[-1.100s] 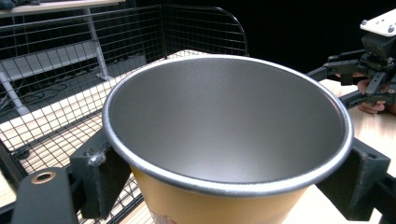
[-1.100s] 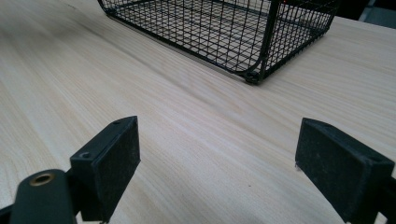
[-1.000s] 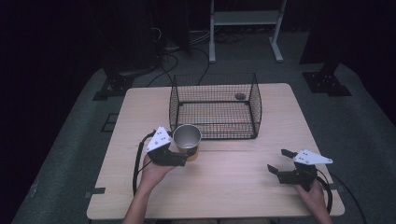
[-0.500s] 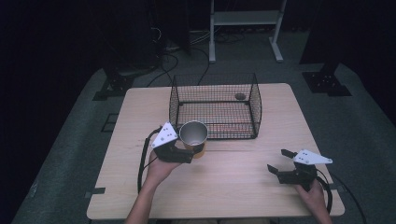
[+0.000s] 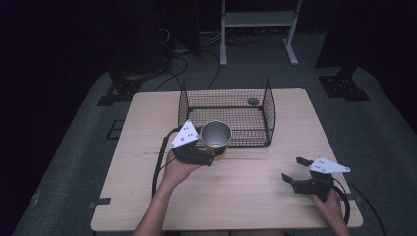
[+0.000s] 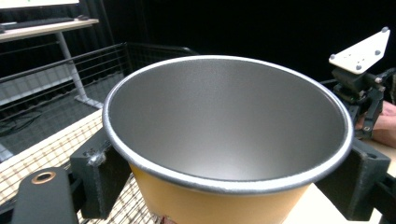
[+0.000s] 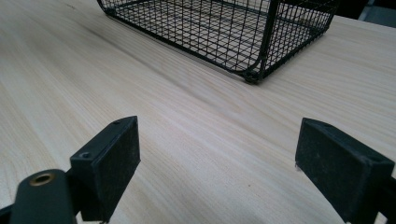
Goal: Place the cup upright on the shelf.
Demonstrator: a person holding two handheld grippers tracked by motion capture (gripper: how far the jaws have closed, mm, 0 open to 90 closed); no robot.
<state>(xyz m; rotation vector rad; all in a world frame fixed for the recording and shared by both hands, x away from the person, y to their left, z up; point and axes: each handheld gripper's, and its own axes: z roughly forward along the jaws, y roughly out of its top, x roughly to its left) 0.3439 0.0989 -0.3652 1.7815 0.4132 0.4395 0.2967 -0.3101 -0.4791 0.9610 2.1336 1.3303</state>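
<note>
I see a pale wooden table (image 5: 147, 196) from above, with a black wire basket (image 5: 226, 110) standing at its far middle. My left gripper (image 5: 209, 152) is clamped on a metal cup (image 5: 215, 136) with an orange-yellow outside and a bare silver inside. The cup is upright, mouth up, lifted off the tabletop and held just at the basket's near wall, by its left front corner. In the left gripper view the two black jaws press against the cup's (image 6: 229, 135) sides below the rim, and the basket's (image 6: 70, 70) mesh stretches away behind it.

My right gripper (image 5: 297, 169) rests low near the right front edge of the table, well apart from the cup. Its jaws stand wide apart with nothing between them; in the right gripper view I see bare wood between the pads (image 7: 112, 161) and the basket's corner (image 7: 254, 74) farther off.

A small dark object (image 5: 253, 102) lies on the basket floor near its far wall; I cannot tell what it is.

I judge the work about halfway done: the cup is gripped and raised to the basket. What is left is to carry it over the wall, lower it inside and let go.
</note>
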